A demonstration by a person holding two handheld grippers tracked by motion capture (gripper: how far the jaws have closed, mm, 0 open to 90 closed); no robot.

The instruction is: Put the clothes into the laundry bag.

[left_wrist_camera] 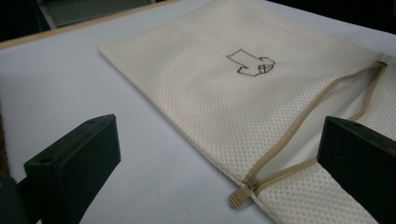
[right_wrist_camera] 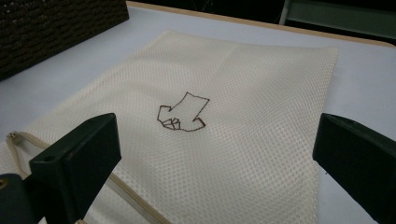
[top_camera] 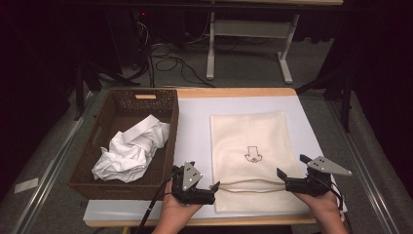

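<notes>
A cream mesh laundry bag (top_camera: 251,141) lies flat on the white table top, with a small brown arrow-like mark (top_camera: 252,154) at its middle. Its zipper (top_camera: 248,184) runs along the near end and gapes open. The zipper pull (left_wrist_camera: 237,198) sits at the bag's left corner. My left gripper (top_camera: 203,175) hovers open at that corner, with the pull low between its jaws (left_wrist_camera: 219,154) and untouched. At the bag's right near corner my right gripper (top_camera: 291,165) also stands open, its jaws (right_wrist_camera: 215,154) wide over the mesh (right_wrist_camera: 224,140) and holding nothing.
A dark wicker basket (top_camera: 122,187) stands left of the bag and holds crumpled white cloth (top_camera: 131,148). Its wall shows at the upper left of the right gripper view (right_wrist_camera: 56,28). Beyond the table's wooden far edge (top_camera: 234,91) are cables and a white desk frame (top_camera: 210,48).
</notes>
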